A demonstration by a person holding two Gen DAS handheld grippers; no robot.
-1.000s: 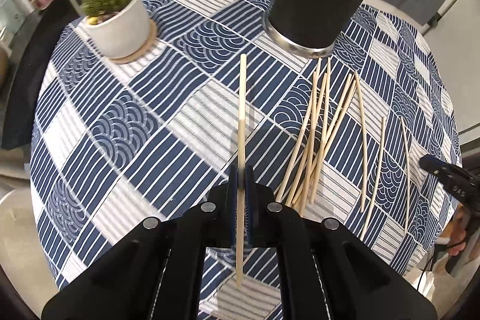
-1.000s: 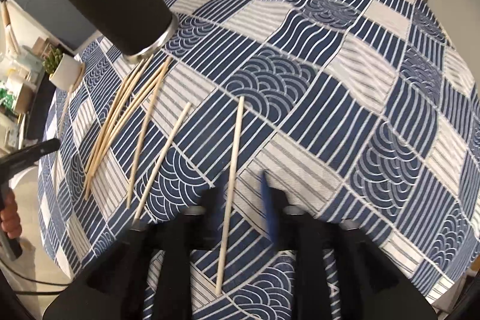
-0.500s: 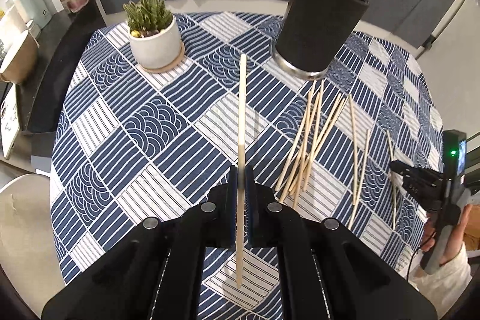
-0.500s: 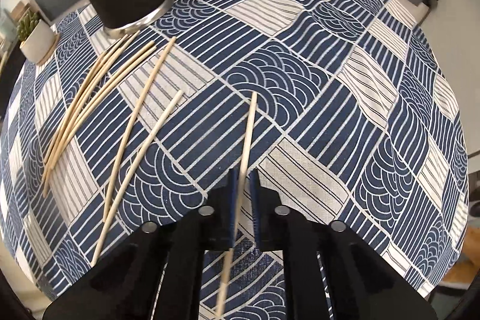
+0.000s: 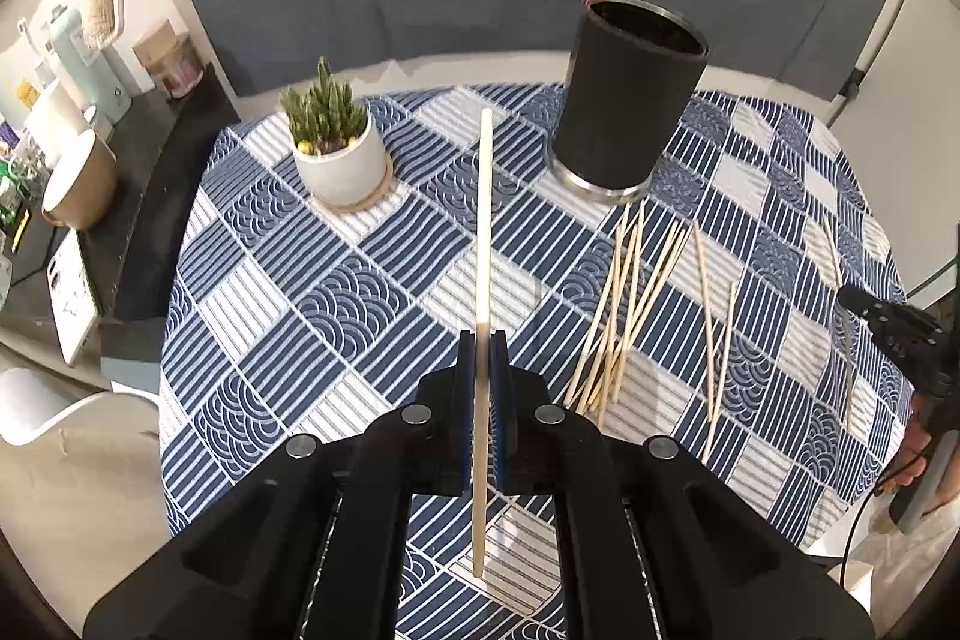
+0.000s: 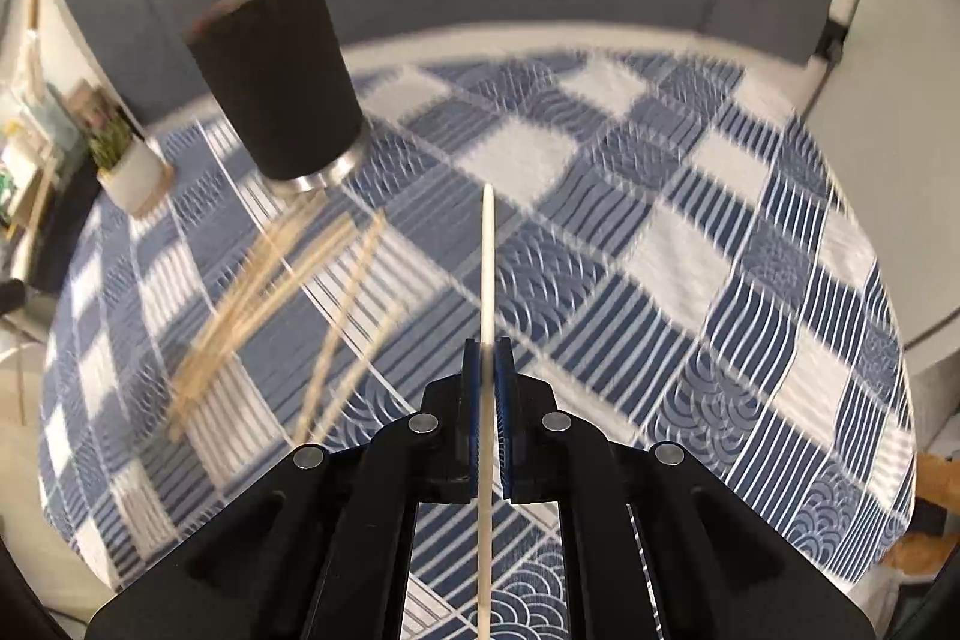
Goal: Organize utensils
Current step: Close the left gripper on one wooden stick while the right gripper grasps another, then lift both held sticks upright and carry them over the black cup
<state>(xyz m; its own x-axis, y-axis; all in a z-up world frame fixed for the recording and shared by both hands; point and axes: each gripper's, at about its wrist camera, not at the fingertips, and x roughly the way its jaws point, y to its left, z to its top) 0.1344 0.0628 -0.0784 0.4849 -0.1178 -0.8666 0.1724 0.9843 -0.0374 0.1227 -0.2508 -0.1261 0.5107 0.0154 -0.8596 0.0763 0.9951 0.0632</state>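
Holder: a black cup (image 5: 630,112) with a metal base stood upright on the cloth, ahead and to the right of the left claw; in the right view the same cup (image 6: 279,82) stood ahead and to the left of the right claw. What lay inside could not be told; only a dark rim showed.
Pot: a white pot (image 5: 341,160) with a green cactus sat on a round coaster, ahead and to the left of the left claw, well apart from the cup.
Left claw: the left claw (image 5: 482,370) was closed on 1 stick (image 5: 483,232), which ran straight forward from between the pads, its far tip between pot and cup, its near end below the fingers.
Right claw: the right claw (image 6: 487,382) was closed on 1 stick (image 6: 487,268), pointing forward, its tip to the right of the cup's base.
Loose sticks: a fan of sticks (image 5: 630,310) lay flat on the cloth (image 5: 270,328) to the right of the left claw, starting just below the cup; a few more lay apart further right. In the right view they were blurred.
Change, left: 1 s before, the left claw sat low over the cloth with the cup's rim cut off at the top; now it was higher and further back, and the rim and wall behind showed.
Change, right: 1 s before, the right fingers were spread around a stick lying on the cloth; now they pinched it, lifted clear.
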